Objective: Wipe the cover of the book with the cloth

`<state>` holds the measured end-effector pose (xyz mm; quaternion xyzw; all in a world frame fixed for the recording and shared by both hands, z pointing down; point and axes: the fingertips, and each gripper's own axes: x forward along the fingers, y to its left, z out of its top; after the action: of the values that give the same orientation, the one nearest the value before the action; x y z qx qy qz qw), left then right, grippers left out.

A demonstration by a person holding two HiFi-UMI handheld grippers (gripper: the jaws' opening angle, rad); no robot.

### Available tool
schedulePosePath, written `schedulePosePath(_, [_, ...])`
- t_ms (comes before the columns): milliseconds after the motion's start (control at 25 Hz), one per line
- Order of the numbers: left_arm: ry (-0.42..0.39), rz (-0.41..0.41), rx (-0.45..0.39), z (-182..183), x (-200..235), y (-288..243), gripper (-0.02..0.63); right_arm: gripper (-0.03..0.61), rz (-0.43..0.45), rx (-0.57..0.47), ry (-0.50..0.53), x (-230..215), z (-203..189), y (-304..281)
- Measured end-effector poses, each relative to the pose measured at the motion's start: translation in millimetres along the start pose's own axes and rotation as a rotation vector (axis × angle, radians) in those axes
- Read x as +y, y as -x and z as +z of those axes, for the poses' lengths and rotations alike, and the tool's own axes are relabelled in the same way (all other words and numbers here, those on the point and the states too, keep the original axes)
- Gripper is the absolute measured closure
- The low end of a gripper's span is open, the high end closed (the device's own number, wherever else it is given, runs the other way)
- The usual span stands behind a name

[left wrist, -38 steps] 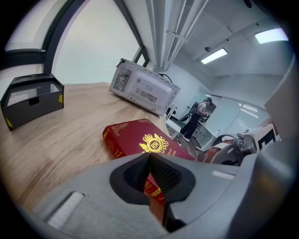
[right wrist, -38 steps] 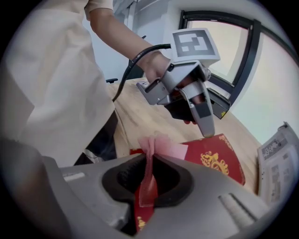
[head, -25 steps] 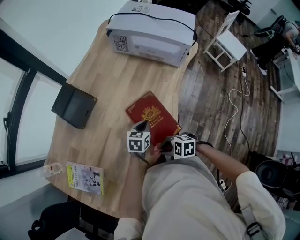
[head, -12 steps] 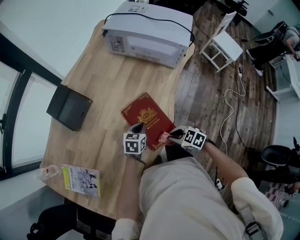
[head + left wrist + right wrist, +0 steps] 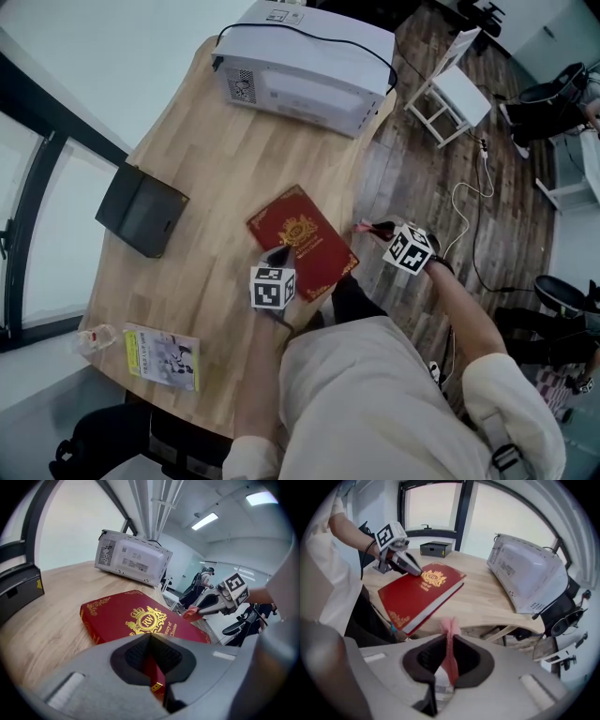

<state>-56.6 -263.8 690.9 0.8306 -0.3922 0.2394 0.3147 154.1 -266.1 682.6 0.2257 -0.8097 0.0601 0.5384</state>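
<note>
Looking down in the head view, I have the red book [image 5: 302, 239] lying closed on the wooden table [image 5: 216, 178], close to its edge. My left gripper [image 5: 279, 253] is set on the book's near-left edge. My right gripper [image 5: 367, 228] is out past the table edge, over the floor, with the pink cloth [image 5: 359, 226] at its tip, apart from the cover. A white microwave [image 5: 300, 70] sits at the far end and a black box [image 5: 141, 209] to the left. A small booklet [image 5: 164, 356] lies by my side, its print too small to read.

In the left gripper view my jaws are drawn together on the book, with a thin red strip and a gold fleck pinched between them. The cover carries a gold crowned crest [image 5: 145, 617] with the letters "RW". I cannot surely read the gold script beneath it, nor the stickers on the microwave.

In the right gripper view the jaws are clamped on the cloth, a pink fold standing up between them. The book lies ahead and to the left, well clear of the cloth, and the left gripper's tip touches the cover just beside the crest.

I judge the book steadied and the cloth in hand, but the wiping itself is left to do. Nothing on the cover tells me whether any pass was made.
</note>
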Motion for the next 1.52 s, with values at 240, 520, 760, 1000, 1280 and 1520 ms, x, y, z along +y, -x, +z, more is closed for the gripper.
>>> schedulePosePath(240, [-0.028, 0.021, -0.004, -4.4, 1.4, -1.3, 0.607, 0.535, -0.061, -0.25, 0.109, 9.2, 106.0, -6.8])
schedulePosePath(520, [-0.05, 0.05, -0.021, -1.6, -3.0, -0.8, 0.606, 0.535, -0.157, -0.247, 0.347, 5.8, 192.7, -56.3])
schedulePosePath(760, [-0.098, 0.072, -0.06, -2.8, -3.9, 2.8, 0.606, 0.535, 0.099, -0.168, 0.392, 68.2, 163.8, -75.9])
schedulePosePath(1000, [-0.071, 0.051, -0.092, 2.1, 3.2, -0.9, 0.606, 0.535, 0.181, -0.183, 0.311, 107.5, 130.4, -54.6])
schedulePosePath(1280, [-0.013, 0.049, -0.096, -1.8, 3.9, 0.1, 0.606, 0.535, 0.293, -0.152, 0.257, 157.0, 83.1, -24.0])
schedulePosePath(1520, [0.035, 0.092, -0.294, 7.7, 5.5, 21.0, 0.606, 0.535, 0.442, -0.297, -0.001, 191.4, 56.6, 14.6])
